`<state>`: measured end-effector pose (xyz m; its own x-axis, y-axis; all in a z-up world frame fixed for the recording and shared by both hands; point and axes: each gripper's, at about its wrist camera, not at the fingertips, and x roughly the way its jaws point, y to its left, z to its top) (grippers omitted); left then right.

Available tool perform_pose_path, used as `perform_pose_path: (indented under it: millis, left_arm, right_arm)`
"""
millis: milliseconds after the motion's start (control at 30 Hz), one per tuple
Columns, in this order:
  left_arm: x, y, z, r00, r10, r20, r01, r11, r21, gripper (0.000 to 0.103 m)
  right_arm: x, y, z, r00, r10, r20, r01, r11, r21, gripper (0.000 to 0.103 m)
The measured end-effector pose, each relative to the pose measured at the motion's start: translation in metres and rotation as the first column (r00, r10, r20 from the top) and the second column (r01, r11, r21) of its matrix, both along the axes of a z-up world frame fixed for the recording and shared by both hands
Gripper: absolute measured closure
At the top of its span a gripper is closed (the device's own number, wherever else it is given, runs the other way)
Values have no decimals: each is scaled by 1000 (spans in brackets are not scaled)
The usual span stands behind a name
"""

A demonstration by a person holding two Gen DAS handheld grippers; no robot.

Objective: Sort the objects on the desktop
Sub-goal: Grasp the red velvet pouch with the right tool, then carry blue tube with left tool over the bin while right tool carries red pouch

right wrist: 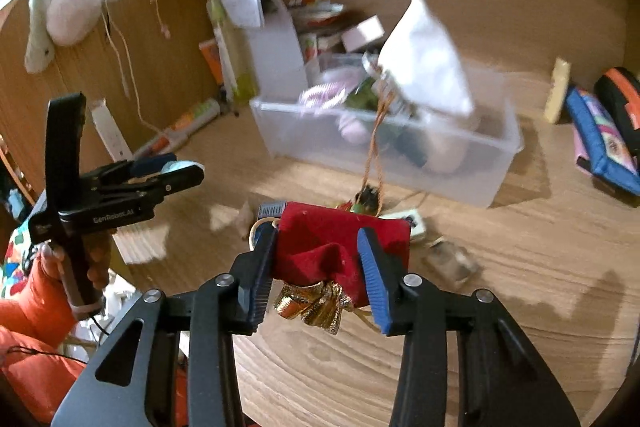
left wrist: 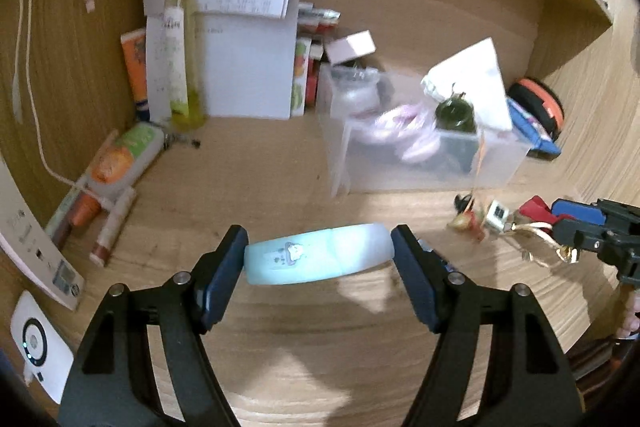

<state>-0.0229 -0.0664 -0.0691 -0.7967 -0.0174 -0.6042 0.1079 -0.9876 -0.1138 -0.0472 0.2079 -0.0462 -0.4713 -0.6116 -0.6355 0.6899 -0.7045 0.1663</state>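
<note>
Two grippers are loaded at once, each carrying something toward the clear plastic bin (left wrist: 424, 163) at the back of the wooden desk (left wrist: 280, 187). The left gripper (left wrist: 318, 255) has its jaws clamped on the ends of a pale blue oval case (left wrist: 316, 259) with a small cartoon print, held just above the desktop and well short of the bin. The right gripper (right wrist: 316, 267) is closed on a red velvet pouch (right wrist: 340, 243) with a gold ribbon bow (right wrist: 312, 305) dangling beneath it. The pouch hangs over a small scatter of trinkets: a white charger plug (right wrist: 408, 221) and a beaded charm on an orange cord (right wrist: 374, 147) that trails up into the bin.

I'd judge this to be the carrying step, with both items picked and neither yet dropped. The bin already holds a white pouch (right wrist: 428, 59), a dark green bottle (left wrist: 454, 113) and purple-white bits, so the next move calls for lifting each load over the near wall and finding a free gap before the jaws part. That cord could snag the pouch on the way up.
</note>
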Motion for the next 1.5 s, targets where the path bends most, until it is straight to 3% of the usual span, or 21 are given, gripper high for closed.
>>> perform_pose_path:
  millis: [433, 833, 1033, 1333, 1500]
  left_arm:
    - [-16, 15, 34, 994, -56, -96, 60, 997, 41, 30]
    - [-57, 23, 62, 987, -73, -146, 80, 996, 41, 30]
    - [-86, 28, 61, 988, -82, -130, 88, 995, 44, 30]
    - [-127, 32, 34, 993, -114, -35, 116, 991, 65, 30]
    - [-137, 35, 24, 991, -136, -8, 136, 989, 62, 30]
  right_arm:
    - [-11, 36, 56, 984, -94, -150, 82, 993, -87, 65]
    - [-52, 44, 70, 978, -126, -165, 105, 986, -131, 65]
    - [-78, 37, 61, 986, -109, -128, 94, 988, -119, 65]
    - [-119, 14, 25, 997, -69, -26, 67, 996, -57, 65]
    - [-131, 2, 14, 999, -50, -18, 50, 999, -22, 65]
